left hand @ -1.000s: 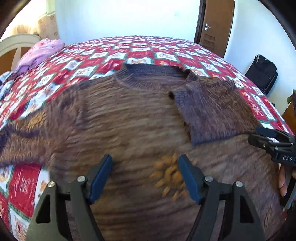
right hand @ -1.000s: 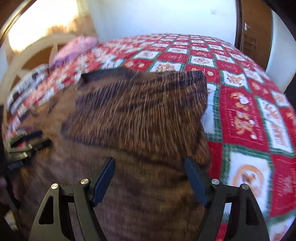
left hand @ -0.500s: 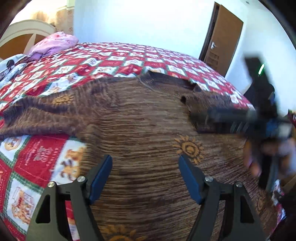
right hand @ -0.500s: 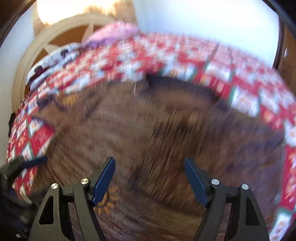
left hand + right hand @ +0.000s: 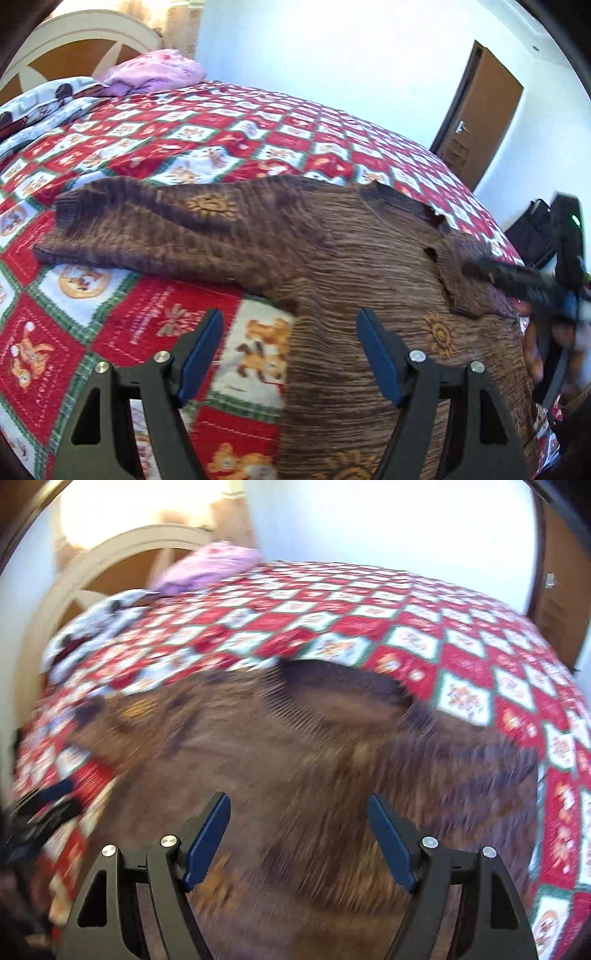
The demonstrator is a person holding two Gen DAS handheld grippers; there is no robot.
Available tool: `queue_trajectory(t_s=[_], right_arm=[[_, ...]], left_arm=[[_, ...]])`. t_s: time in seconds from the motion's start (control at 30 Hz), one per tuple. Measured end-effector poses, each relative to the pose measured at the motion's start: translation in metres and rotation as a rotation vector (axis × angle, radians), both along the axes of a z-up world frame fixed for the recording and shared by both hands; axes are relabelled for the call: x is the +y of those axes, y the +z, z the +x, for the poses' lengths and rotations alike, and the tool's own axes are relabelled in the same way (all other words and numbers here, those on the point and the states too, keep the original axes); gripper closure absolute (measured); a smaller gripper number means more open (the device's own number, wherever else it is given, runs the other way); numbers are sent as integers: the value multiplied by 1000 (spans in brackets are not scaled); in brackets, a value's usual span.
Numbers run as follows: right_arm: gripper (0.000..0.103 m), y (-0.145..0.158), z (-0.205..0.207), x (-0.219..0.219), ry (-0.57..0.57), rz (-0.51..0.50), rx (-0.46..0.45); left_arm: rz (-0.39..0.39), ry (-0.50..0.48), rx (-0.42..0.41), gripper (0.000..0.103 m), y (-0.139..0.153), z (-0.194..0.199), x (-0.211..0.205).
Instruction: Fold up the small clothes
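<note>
Sweater [image 5: 332, 266], brown knit with small orange sun motifs, lies spread flat on the bed [image 5: 229, 122] over a red, white and green patchwork quilt, its neck opening [image 5: 343, 694] toward the far side. In the left wrist view one sleeve [image 5: 147, 229] stretches out flat to the left, its long axis running across the picture, cuff farthest left; the opposite sleeve [image 5: 476, 280] looks already turned in over the chest on the right. The left gripper [image 5: 290, 354] hangs above the sweater's left side edge, where knit meets quilt, its fingers [image 5: 199, 350] spread wide with nothing between them. The outstretched sleeve lies ahead of it and to its left, near but not touching. The right gripper [image 5: 299, 838] hovers over the middle of the body, also wide open and empty; its view is blurred, so fine detail there cannot be read. It appears at the right edge of the left wrist view, well apart from the loose sleeve. Judging from this layout, the next fold is that sleeve, brought across the chest, and the left gripper is clearly the nearer one to take it, approaching along the sleeve toward the cuff.
</note>
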State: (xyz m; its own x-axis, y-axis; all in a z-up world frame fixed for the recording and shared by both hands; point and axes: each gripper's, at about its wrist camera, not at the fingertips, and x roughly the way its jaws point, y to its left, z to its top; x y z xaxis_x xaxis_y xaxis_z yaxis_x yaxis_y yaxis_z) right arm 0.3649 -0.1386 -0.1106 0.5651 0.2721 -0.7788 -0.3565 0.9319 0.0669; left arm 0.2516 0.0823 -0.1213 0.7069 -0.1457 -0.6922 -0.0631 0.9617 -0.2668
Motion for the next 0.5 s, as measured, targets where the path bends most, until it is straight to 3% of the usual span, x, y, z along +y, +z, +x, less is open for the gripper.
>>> queue_trajectory(t_s=[0.07,0.1,0.13,0.17,0.2,0.3,0.4,0.43,0.47,0.5], right_arm=[[28,-10,16,15,-47,-102,-7],[39,-15,21,20,-52,-135,-7],[60,-23,29,26,-54,-198,6],[68,-31,34,29,-73,-252,21],[71,-34,38,26,-87,-254,29],[84,-26,33,3,-123,-130,-6],[84,-6,21,-13,-77,73,-86],[82,-3,20,-13,-61,92,-101],[76,-3,21,-13,-45,97,-94],[58,-6,22,-11,-37,86,-70]], left_arm=[[4,7,0,27,1,-1,4],[13,10,-2,27,2,-2,6],[18,10,-3,27,2,-4,8],[23,10,-2,27,2,-5,10],[25,13,0,27,1,-5,12],[6,21,9,27,-2,-7,20],[-6,30,13,27,-4,-7,28],[-5,35,11,27,-5,-6,30],[-2,37,10,27,-5,-6,31],[2,43,9,27,-6,-6,33]])
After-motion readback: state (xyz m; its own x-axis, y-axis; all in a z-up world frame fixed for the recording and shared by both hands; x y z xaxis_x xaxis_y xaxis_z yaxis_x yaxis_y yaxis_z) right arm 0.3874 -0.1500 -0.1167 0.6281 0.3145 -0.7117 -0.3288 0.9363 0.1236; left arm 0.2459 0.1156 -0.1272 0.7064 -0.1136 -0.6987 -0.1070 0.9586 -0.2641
